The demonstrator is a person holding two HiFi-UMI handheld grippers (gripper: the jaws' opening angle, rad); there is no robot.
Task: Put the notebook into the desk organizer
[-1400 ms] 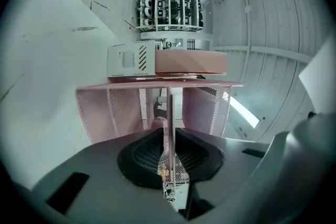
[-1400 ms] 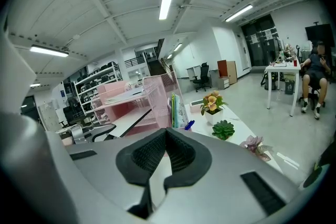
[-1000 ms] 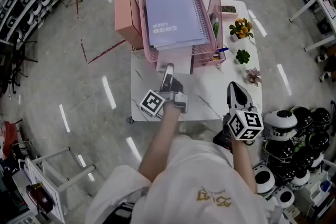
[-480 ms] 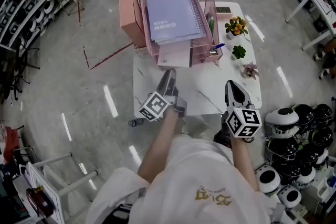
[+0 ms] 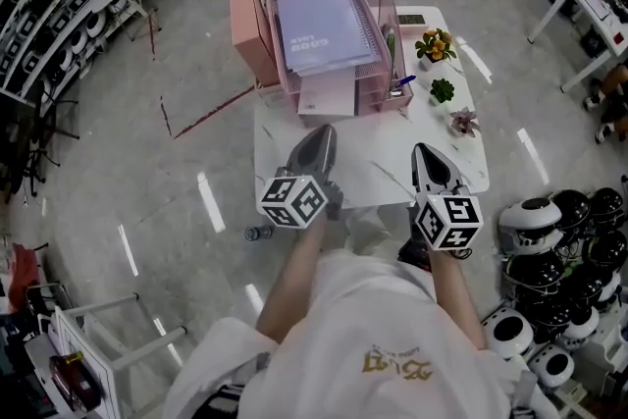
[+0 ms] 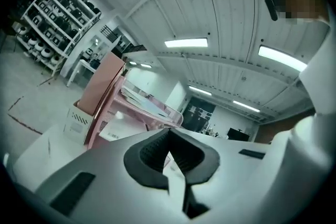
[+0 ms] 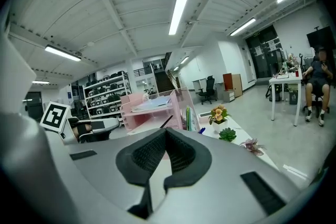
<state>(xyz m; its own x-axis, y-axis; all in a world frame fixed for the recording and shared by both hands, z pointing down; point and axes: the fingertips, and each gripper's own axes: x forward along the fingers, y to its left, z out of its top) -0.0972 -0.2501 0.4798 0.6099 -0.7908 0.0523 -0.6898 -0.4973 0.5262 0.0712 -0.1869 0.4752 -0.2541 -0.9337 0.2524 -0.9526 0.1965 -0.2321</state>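
White shirt (image 5: 392, 329), gold print (image 5: 397, 366); grey left hand-held gripper (image 5: 322, 130) and right hand-held gripper (image 5: 425, 152); black-white marker cubes (image 5: 292, 200).

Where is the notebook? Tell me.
In the head view, the notebook lies in the top tray of the pink organizer, at the table's far end, left of the potted plants.

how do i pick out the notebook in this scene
On the white table stands a pink wire desk organizer. The notebook lies flat in its top tray. It is lilac and spiral-bound with white lettering, unlike the pale paper sticking out of the tray below.
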